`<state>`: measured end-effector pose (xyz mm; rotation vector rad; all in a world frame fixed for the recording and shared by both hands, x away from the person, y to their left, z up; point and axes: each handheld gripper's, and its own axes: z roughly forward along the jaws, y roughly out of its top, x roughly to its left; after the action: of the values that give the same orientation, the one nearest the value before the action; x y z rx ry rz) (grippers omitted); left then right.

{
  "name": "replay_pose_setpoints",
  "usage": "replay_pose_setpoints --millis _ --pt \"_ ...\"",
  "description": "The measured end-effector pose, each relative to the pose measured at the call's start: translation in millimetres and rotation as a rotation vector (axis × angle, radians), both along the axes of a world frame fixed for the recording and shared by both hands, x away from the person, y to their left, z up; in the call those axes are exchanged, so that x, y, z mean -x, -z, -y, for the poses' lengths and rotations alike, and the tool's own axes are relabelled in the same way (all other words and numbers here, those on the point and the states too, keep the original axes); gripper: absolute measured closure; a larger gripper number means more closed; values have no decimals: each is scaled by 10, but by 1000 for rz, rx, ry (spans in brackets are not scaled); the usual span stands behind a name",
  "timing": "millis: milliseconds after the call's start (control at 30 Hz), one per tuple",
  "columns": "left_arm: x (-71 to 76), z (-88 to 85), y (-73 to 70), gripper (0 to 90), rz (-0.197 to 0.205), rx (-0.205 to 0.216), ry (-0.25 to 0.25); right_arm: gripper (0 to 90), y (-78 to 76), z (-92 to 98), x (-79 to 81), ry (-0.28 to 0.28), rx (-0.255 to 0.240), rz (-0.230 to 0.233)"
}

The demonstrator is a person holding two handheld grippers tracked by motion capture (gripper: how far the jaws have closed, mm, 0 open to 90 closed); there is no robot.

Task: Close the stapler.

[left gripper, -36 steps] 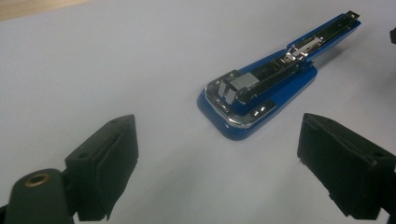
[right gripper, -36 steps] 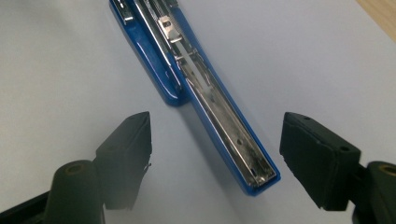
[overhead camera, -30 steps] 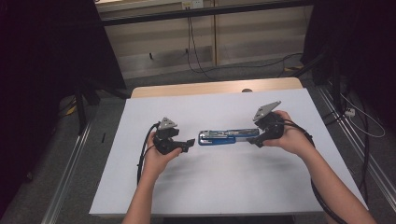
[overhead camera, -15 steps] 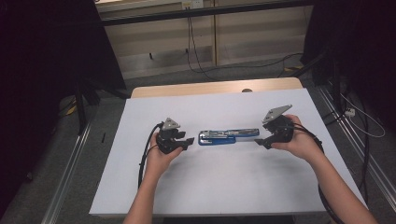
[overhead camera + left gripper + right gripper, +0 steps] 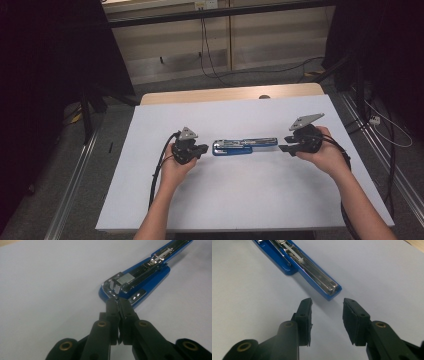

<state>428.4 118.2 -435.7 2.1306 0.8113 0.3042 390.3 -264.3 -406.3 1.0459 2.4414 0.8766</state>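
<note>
In the high view, a blue stapler (image 5: 244,146), swung fully open so that it stretches out in one long line, is lying flat near the middle of the white worktop (image 5: 240,200). The left gripper (image 5: 201,149) is sitting just beside the stapler's left end, and the right gripper (image 5: 283,148) is hovering just off its right end, with a narrow gap showing between them. The person's forearms are reaching in from the bottom edge, and a black cable (image 5: 159,170) is trailing from the left gripper back along the worktop.

In the left gripper view, the two black fingers (image 5: 112,312) are pressing together, clenched on nothing, and their tips are resting right at the rounded blue corner of the stapler (image 5: 147,275); whether they are touching it cannot be told. The stapler's metal channel is lying open and facing up.

In the right gripper view, the fingers (image 5: 305,312) are standing apart, having just been closing, with only bare worktop between them. The narrow end of the stapler (image 5: 322,282) is lying just ahead of the fingertips, untouched.
</note>
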Motion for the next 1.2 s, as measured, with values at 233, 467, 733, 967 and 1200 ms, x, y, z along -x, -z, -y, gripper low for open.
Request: replay_pose_setpoints --millis 233,467,733,967,1200 --pt "-14 42 35 900 -7 21 2 686 65 11 6 17 19 -25" --pt "-19 87 45 900 -12 18 13 843 113 54 -10 42 -4 -42" --pt "-10 167 50 900 -22 27 16 900 199 44 -38 39 -25 -52" --pt "-20 191 62 900 -16 16 27 900 238 -4 -51 37 0 -53" --pt "-13 236 78 900 -16 20 20 900 288 -16 -85 31 -22 -58"
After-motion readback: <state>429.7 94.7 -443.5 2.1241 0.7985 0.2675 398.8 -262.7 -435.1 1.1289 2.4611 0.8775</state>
